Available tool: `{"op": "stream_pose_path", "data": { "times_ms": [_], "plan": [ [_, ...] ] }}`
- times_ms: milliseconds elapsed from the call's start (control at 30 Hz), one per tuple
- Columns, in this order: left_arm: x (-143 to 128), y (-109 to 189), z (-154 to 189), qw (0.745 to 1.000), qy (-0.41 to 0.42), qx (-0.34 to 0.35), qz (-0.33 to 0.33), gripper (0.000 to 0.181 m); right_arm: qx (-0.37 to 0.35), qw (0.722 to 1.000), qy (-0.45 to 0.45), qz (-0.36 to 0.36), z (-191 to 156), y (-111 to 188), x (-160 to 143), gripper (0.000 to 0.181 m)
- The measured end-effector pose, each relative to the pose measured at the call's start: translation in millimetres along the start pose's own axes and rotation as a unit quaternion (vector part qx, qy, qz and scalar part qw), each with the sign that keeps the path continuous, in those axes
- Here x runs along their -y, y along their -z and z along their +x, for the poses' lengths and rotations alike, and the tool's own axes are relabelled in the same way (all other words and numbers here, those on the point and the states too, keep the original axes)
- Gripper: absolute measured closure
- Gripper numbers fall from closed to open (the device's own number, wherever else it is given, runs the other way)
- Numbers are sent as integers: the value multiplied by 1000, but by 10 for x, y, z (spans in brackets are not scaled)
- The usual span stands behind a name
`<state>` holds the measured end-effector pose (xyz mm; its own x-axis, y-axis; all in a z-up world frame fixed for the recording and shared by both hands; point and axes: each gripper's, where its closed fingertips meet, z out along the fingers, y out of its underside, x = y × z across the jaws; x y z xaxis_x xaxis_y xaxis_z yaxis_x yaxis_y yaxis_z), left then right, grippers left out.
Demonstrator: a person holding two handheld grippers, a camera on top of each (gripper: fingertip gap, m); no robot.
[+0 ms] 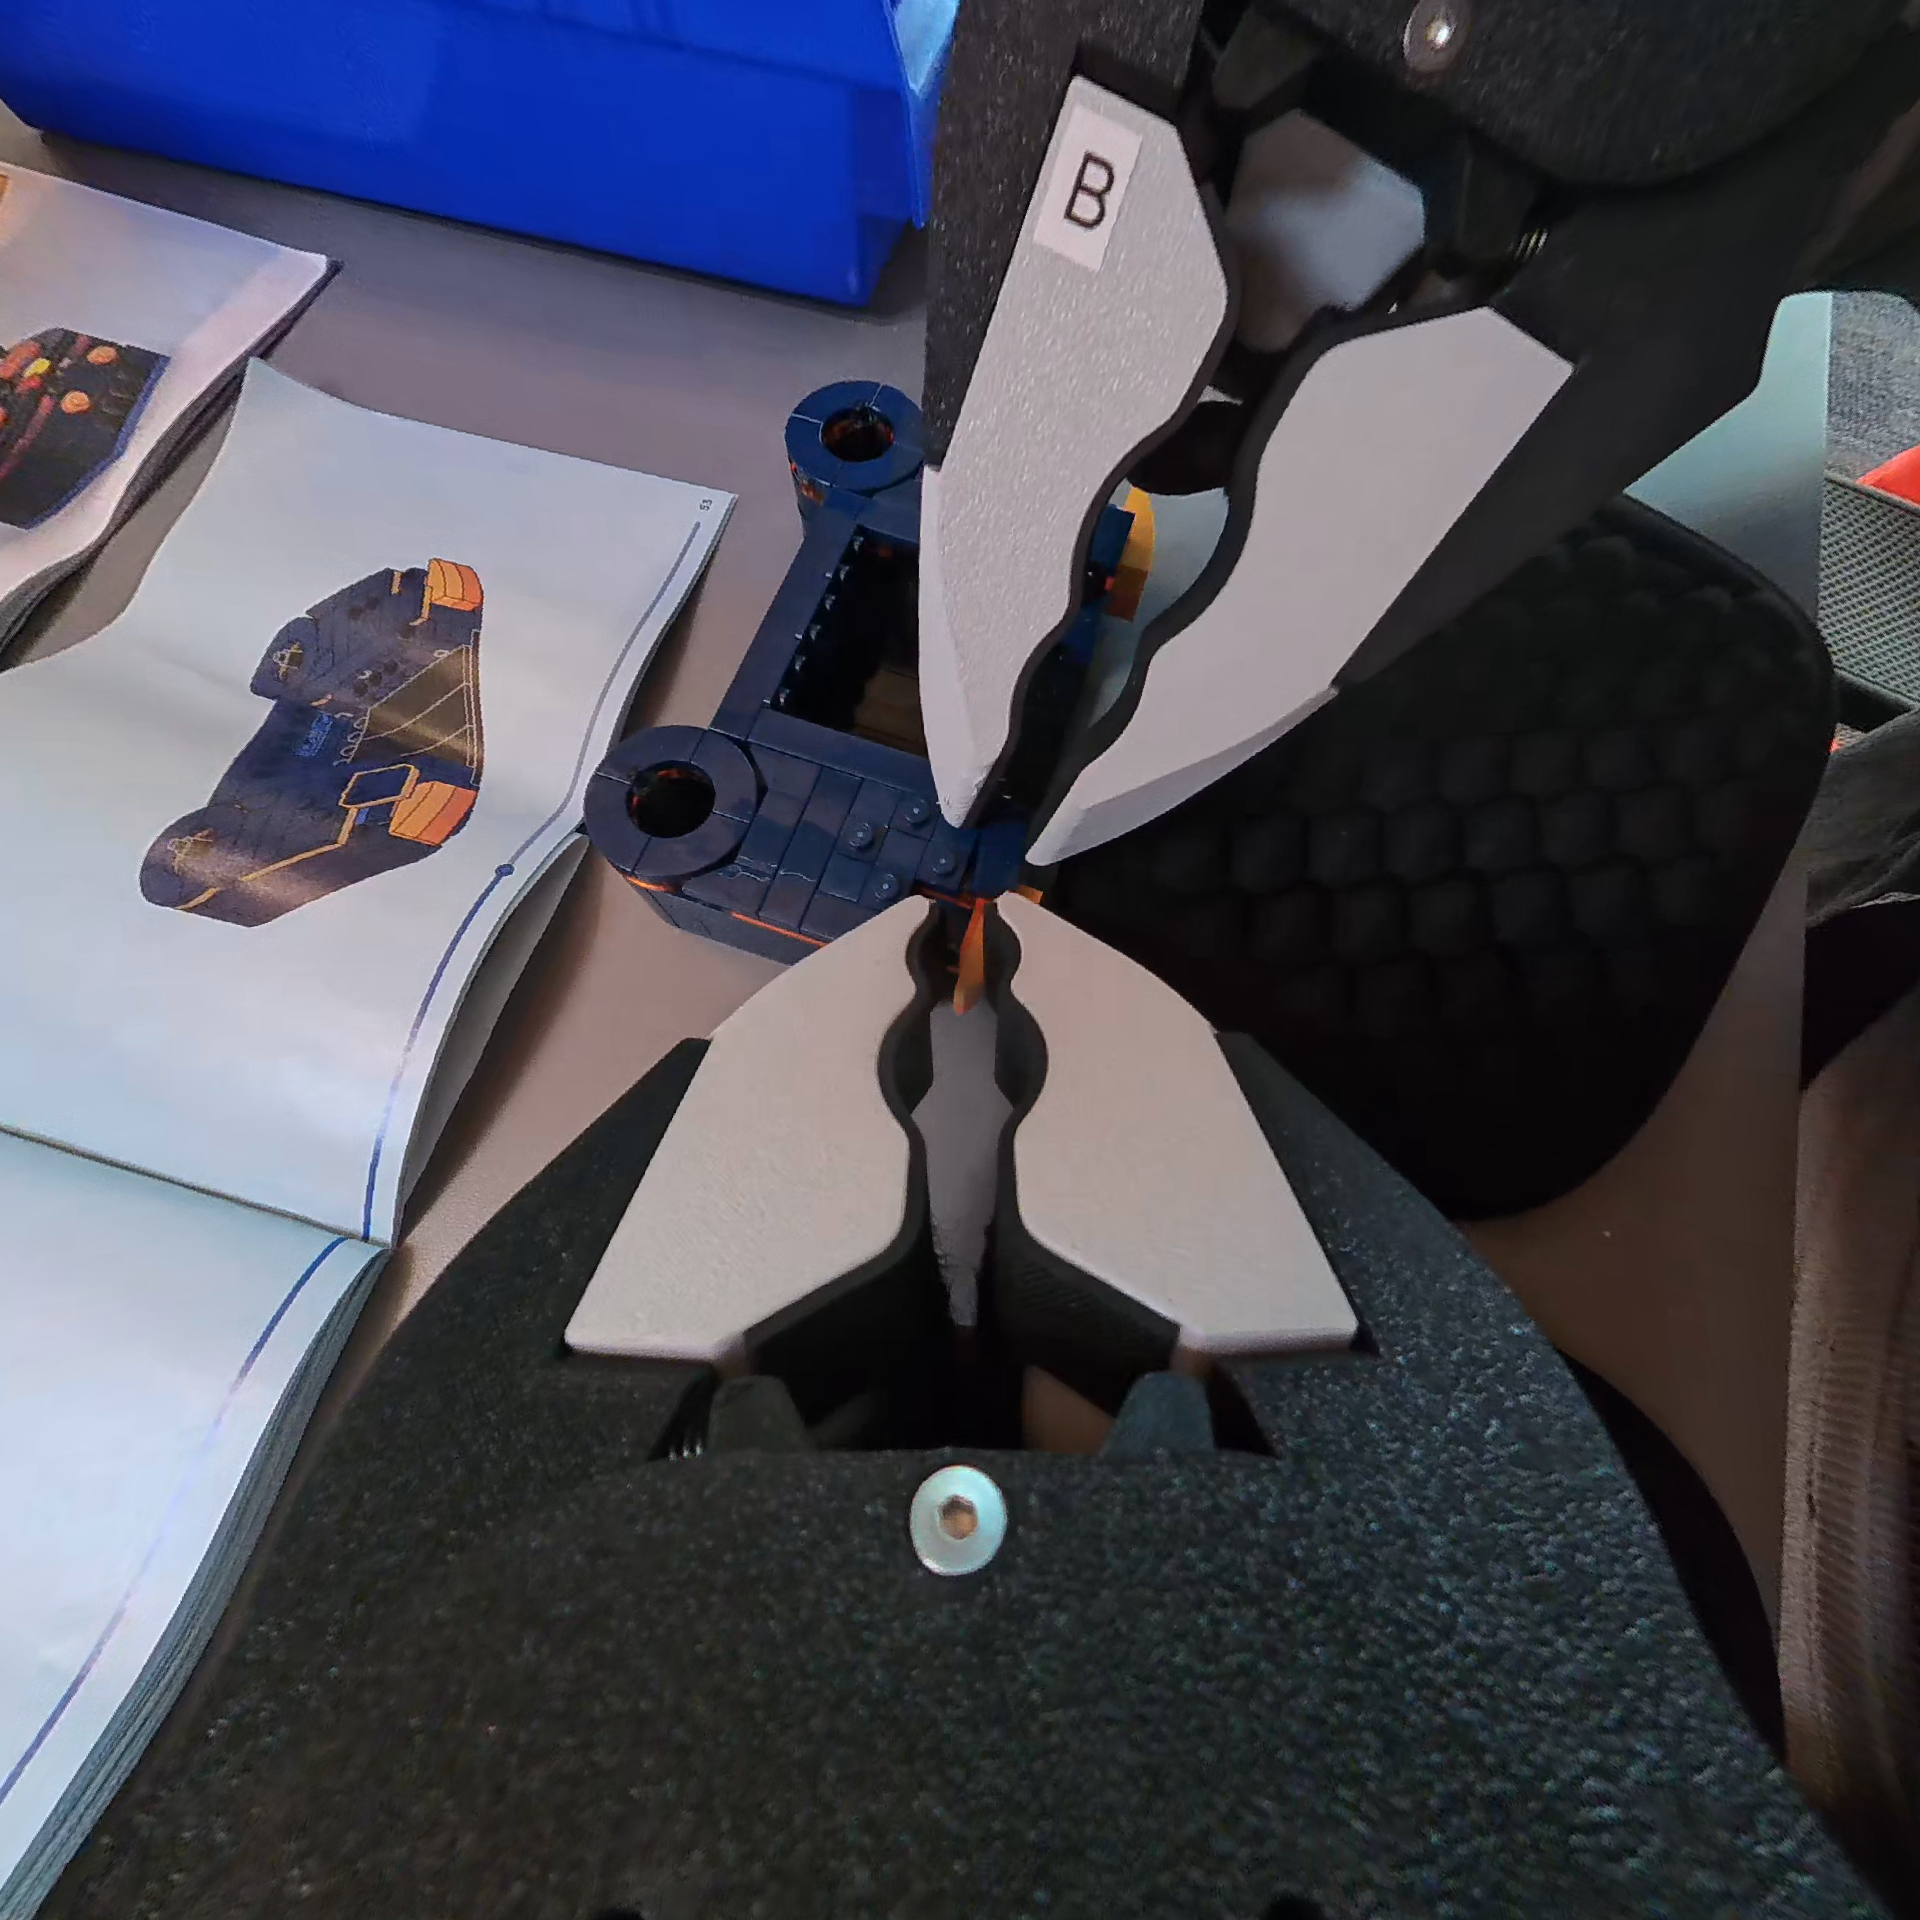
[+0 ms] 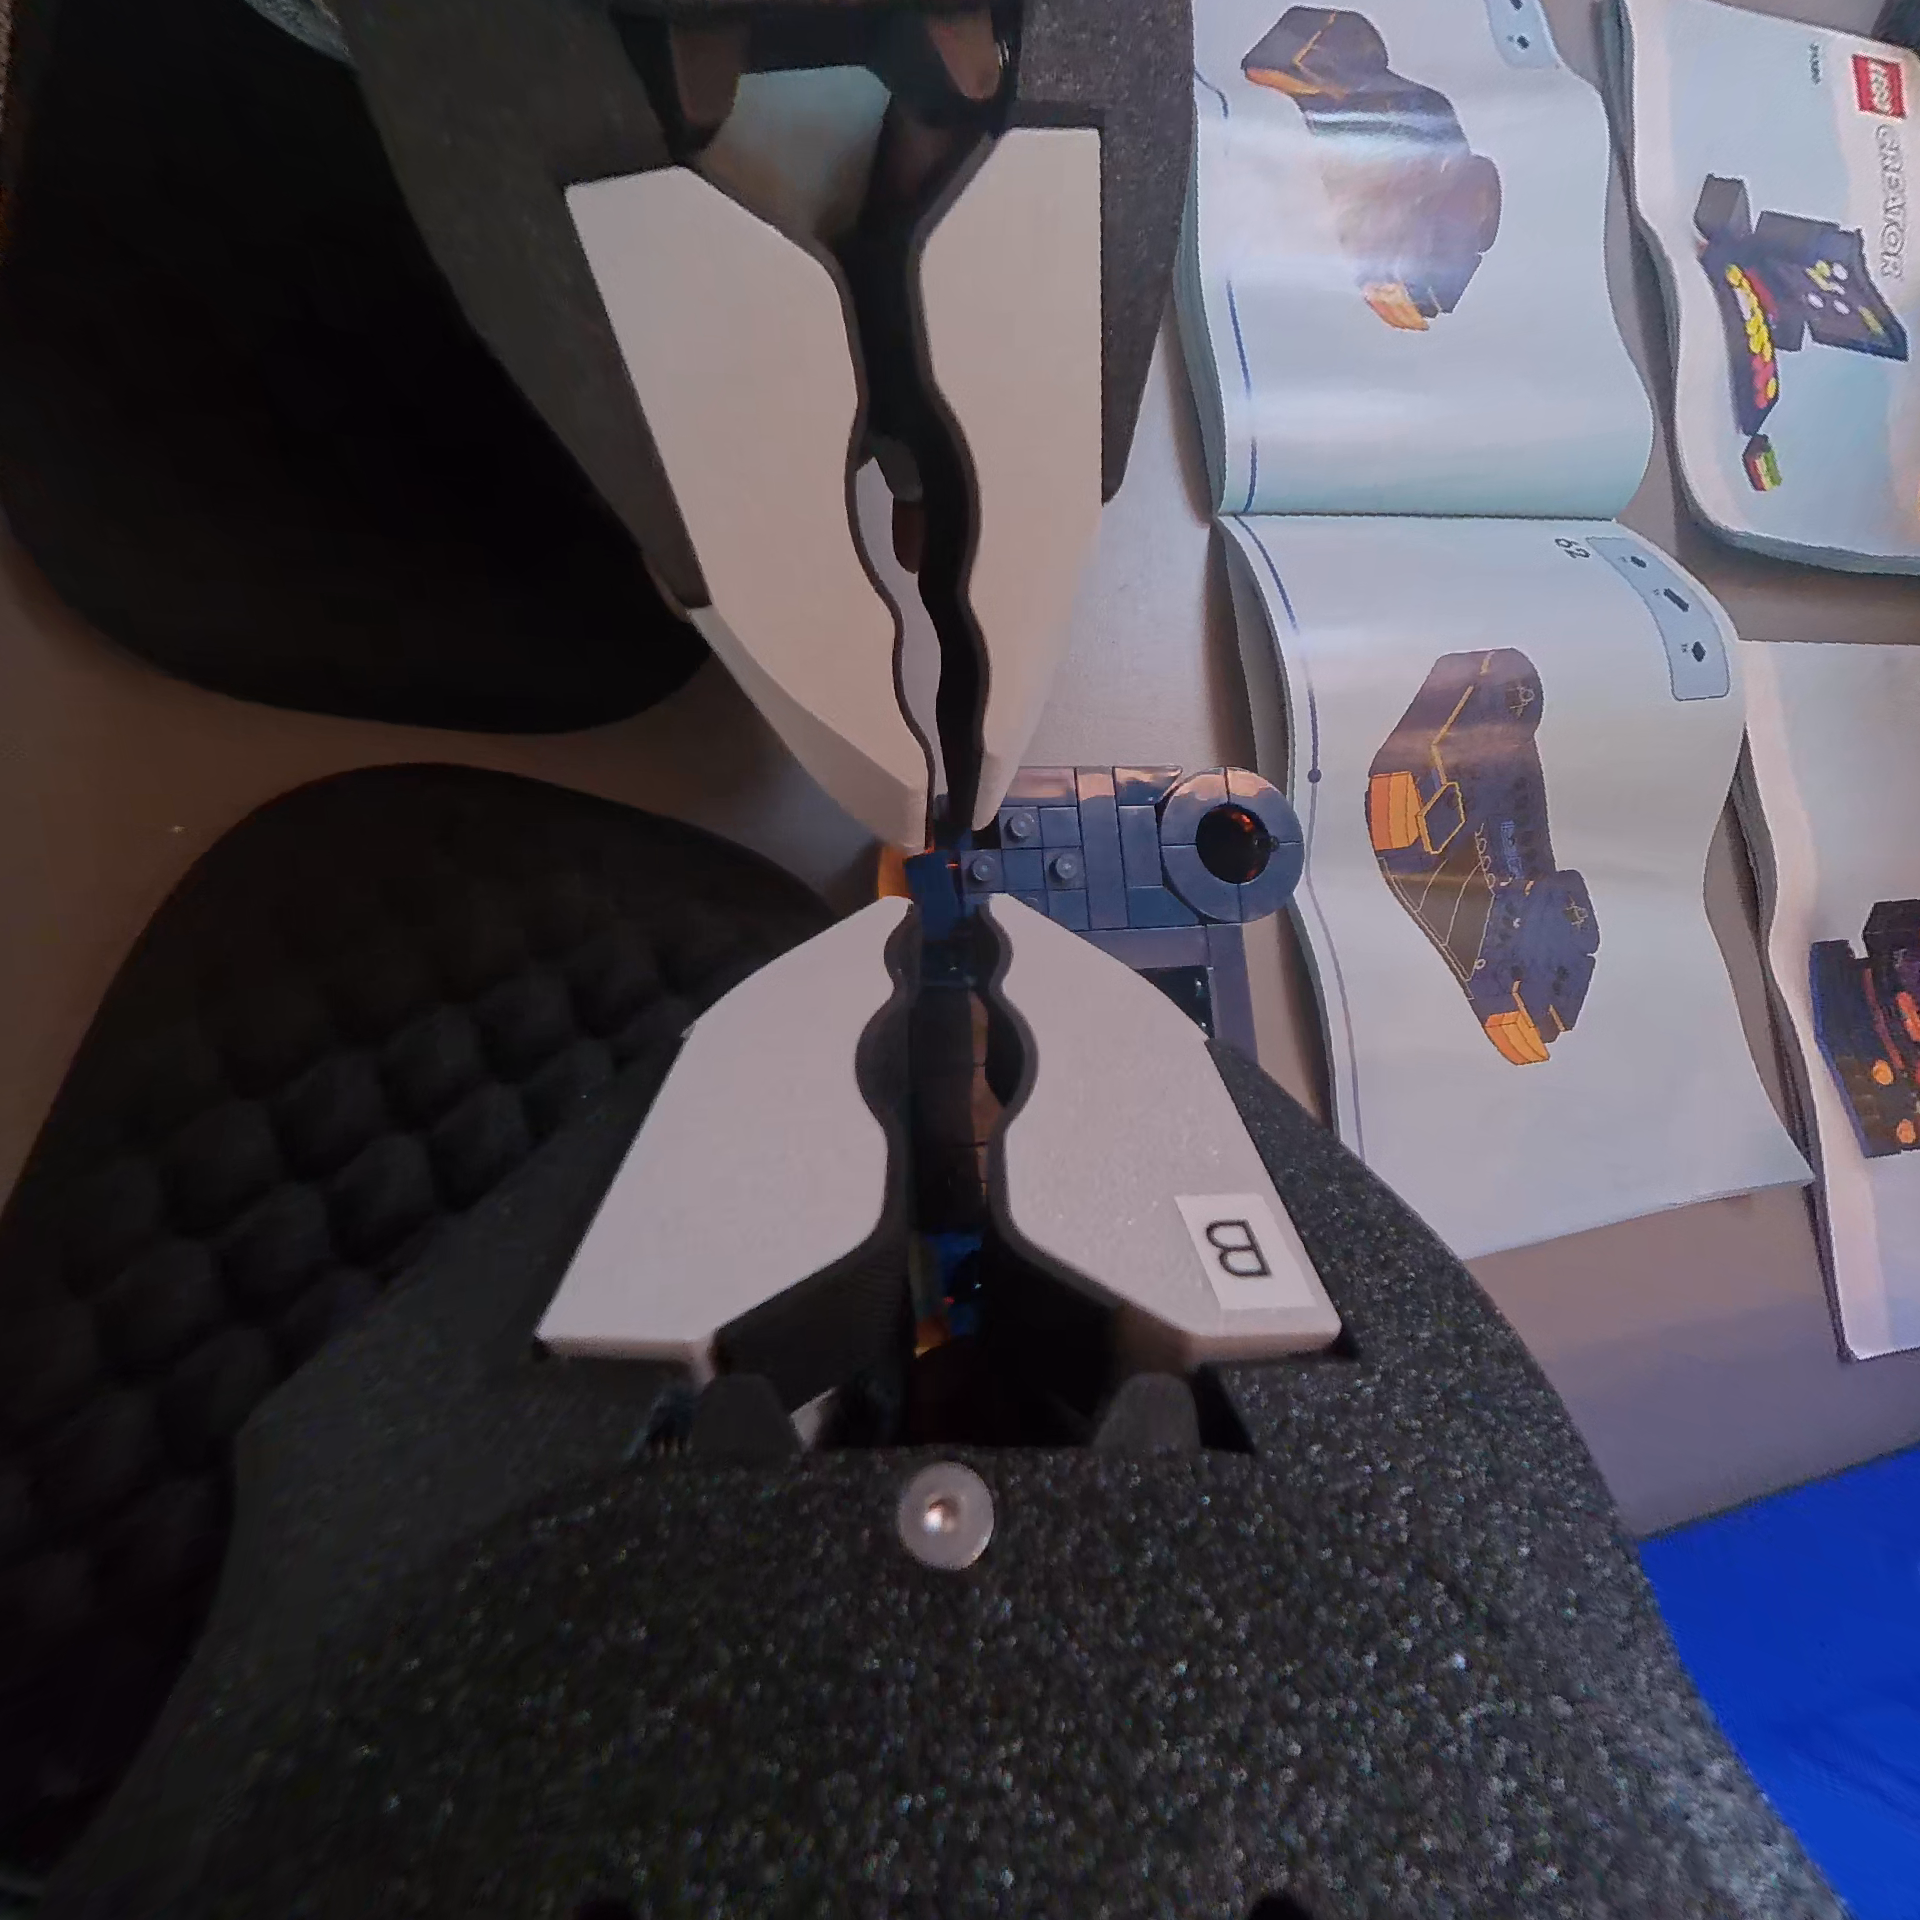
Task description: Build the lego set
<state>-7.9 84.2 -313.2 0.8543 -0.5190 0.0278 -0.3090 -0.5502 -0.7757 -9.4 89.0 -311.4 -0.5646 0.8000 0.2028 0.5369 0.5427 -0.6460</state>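
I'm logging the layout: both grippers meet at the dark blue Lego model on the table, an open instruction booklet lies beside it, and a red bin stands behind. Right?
One detail is off: the bin is blue, not red, as the left wrist view shows. The rest stands: the left gripper and right gripper meet at the model, with the open booklet beside it.

Dark-blue plastic brick model showing glossy; pale paper booklet lying satiny; grey-faced fingers looking matt, grainy.
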Motion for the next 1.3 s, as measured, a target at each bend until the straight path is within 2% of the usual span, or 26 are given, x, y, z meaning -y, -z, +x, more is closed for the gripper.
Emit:
{"op": "stream_pose_path", "data": {
  "times_ms": [800,933,1133,1300],
  "plan": [
    [19,19,-41,1000,21,4,15,176,-15,1000,-9,18,25,-6,52,181],
    [42,43,3,1000,9,-6,26,167,-16,1000,-12,18,30,-6,53,181],
    [0,-22,2,998,-48,40,-1,165,-18,1000,-13,16,44,-10,52,181],
    [21,-11,-40,999,-28,44,7,171,-19,1000,-15,17,62,-13,50,181]
  ]
}}
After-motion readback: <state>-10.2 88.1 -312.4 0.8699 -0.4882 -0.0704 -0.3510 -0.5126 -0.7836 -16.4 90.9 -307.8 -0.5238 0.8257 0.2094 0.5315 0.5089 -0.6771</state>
